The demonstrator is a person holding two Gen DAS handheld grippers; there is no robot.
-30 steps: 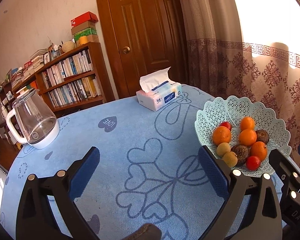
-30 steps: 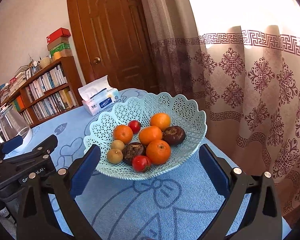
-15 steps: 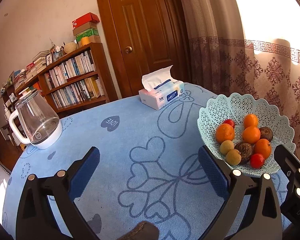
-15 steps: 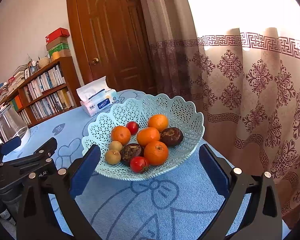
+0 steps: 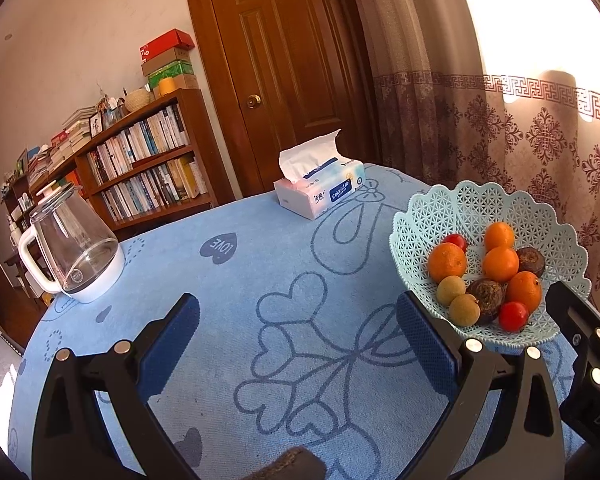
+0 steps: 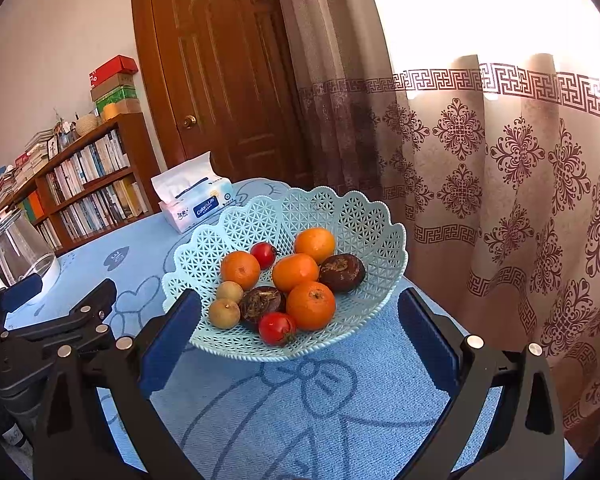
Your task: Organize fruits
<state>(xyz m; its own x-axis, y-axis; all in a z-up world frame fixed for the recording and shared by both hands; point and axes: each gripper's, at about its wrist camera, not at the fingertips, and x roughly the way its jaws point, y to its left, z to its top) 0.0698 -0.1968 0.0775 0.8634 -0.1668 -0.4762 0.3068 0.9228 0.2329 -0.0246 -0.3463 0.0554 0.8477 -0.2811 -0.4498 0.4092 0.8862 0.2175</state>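
Note:
A pale green lattice basket [image 6: 332, 212] stands on the blue tablecloth and holds several oranges [image 6: 311, 305], two red tomatoes [image 6: 276, 328], two brown dark fruits [image 6: 342, 272] and two small tan fruits [image 6: 224, 313]. It also shows in the left wrist view [image 5: 476, 204] at the right. My right gripper [image 6: 298, 334] is open and empty, just in front of the basket. My left gripper [image 5: 298, 340] is open and empty over the cloth, left of the basket. The left gripper's body shows in the right wrist view [image 6: 60, 328].
A tissue box [image 5: 320, 190] sits at the far side of the table. A glass kettle [image 5: 74, 244] on a white base stands at the left. A bookshelf [image 5: 140, 160], a wooden door and patterned curtains [image 6: 500, 200] lie beyond the table's edge.
Both grippers have drawn back and risen slightly; the basket looks a little farther and lower in both views. Both stay open and empty.

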